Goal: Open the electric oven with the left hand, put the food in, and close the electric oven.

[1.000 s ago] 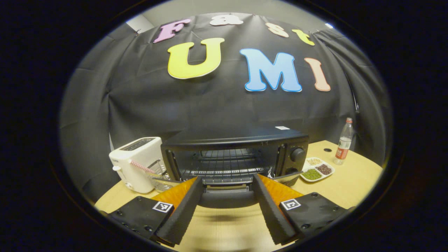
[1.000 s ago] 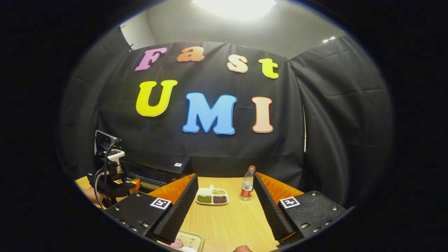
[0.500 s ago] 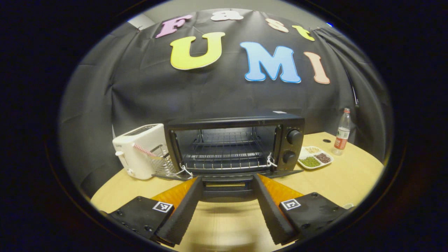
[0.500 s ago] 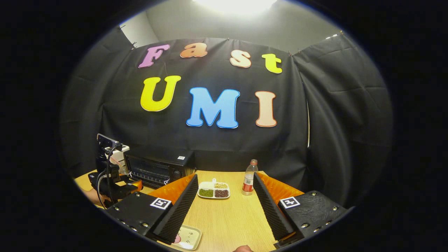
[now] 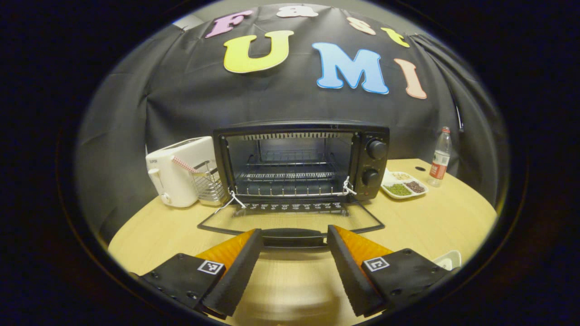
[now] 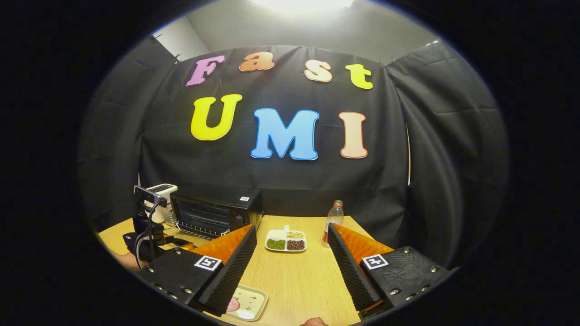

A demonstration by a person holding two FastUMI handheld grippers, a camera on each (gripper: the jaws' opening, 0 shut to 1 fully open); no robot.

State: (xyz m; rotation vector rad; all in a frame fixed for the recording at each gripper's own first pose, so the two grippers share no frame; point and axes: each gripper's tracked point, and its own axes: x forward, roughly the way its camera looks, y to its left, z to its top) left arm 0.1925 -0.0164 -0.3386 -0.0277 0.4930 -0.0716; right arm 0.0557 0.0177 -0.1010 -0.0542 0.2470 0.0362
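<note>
The left gripper (image 5: 293, 267) hung wide open with nothing between its fingers, just in front of the handle (image 5: 294, 234) of the oven door (image 5: 290, 220); whether the fingertips touched the handle could not be told. The door lay folded down flat in front of the electric oven (image 5: 301, 160), whose wire rack (image 5: 290, 174) sat bare inside. Left of the oven stood a white toaster (image 5: 177, 171) with a small wire basket (image 5: 207, 186) between the two. Right of the oven lay a divided dish of beans (image 5: 403, 184), and beyond it a plastic bottle (image 5: 439, 157).

The right gripper (image 6: 290, 271) was likewise wide open and empty, above the wooden table (image 6: 299, 280), well to the right of the oven (image 6: 215, 213). Below its left finger lay a pale tray (image 6: 249, 304) bearing something pink (image 6: 233, 305), the food as far as could be told. In the right gripper view the left gripper (image 6: 152, 231) showed in front of the oven.
</note>
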